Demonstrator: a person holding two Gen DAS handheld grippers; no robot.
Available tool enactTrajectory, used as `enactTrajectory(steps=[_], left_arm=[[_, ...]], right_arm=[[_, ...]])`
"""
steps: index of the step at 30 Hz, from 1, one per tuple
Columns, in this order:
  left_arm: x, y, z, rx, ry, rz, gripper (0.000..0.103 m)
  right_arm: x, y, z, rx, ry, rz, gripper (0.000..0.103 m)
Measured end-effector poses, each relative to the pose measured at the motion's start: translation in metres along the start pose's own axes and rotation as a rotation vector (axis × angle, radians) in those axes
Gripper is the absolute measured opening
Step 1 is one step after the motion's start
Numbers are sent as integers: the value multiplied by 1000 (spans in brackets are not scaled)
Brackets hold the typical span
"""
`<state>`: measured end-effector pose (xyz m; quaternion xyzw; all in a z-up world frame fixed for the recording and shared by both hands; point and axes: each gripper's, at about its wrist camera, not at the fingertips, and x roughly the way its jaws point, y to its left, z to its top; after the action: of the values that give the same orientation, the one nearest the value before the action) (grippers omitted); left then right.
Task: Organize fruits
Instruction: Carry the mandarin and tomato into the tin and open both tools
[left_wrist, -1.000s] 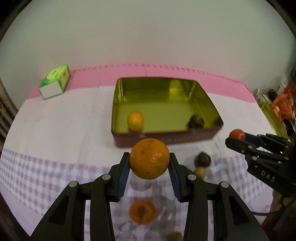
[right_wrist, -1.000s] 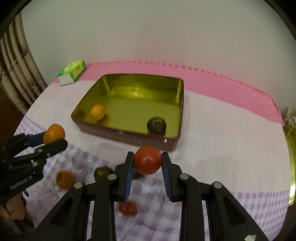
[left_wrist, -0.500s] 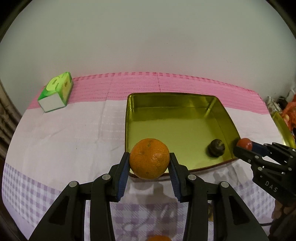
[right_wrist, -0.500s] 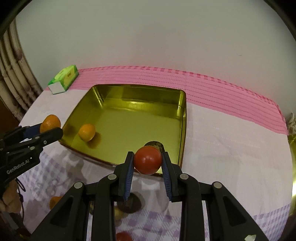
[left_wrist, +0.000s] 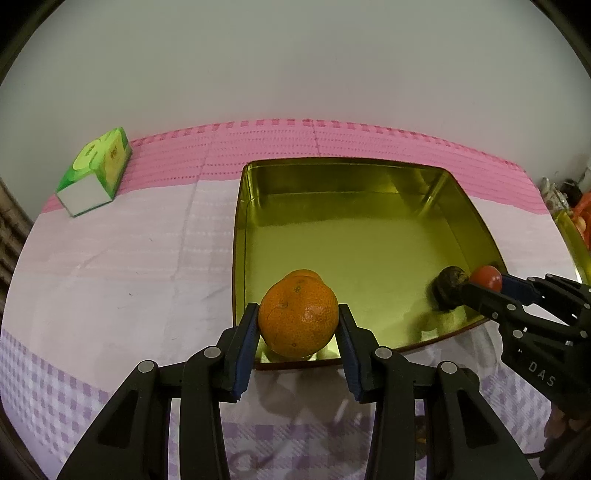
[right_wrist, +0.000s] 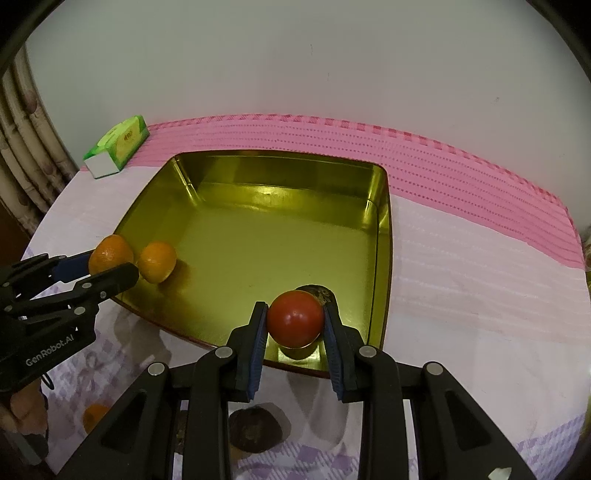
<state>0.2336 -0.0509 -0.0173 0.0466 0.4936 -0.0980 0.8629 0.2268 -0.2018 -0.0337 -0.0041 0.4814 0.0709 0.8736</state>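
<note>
You have carried both fruits forward over the near edge of the gold tin (left_wrist: 369, 236); your left gripper (left_wrist: 298, 334) is clamped on the orange (left_wrist: 298, 317), your right gripper (right_wrist: 295, 332) on the red fruit (right_wrist: 295, 319); release looks next.

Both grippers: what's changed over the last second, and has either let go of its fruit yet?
Both carried their fruit forward from above the checked cloth to over the gold tin's near edge. The left gripper holds its orange just above the orange already inside; the right gripper holds the red fruit by the dark fruit. Neither has released. The fruits in the tin and the green box stayed put.
</note>
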Motion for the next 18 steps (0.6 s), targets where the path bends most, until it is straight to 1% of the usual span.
enactTrajectory(steps=[7, 17, 18], left_arm=[[9, 0, 1, 1, 20, 13, 42], [13, -8, 1, 32, 22, 38, 42], [13, -9, 0, 32, 24, 38, 42]], right_arm=[[6, -2, 0, 0, 12, -3, 28], [9, -4, 0, 13, 16, -2, 29], [9, -4, 0, 12, 15, -2, 30]])
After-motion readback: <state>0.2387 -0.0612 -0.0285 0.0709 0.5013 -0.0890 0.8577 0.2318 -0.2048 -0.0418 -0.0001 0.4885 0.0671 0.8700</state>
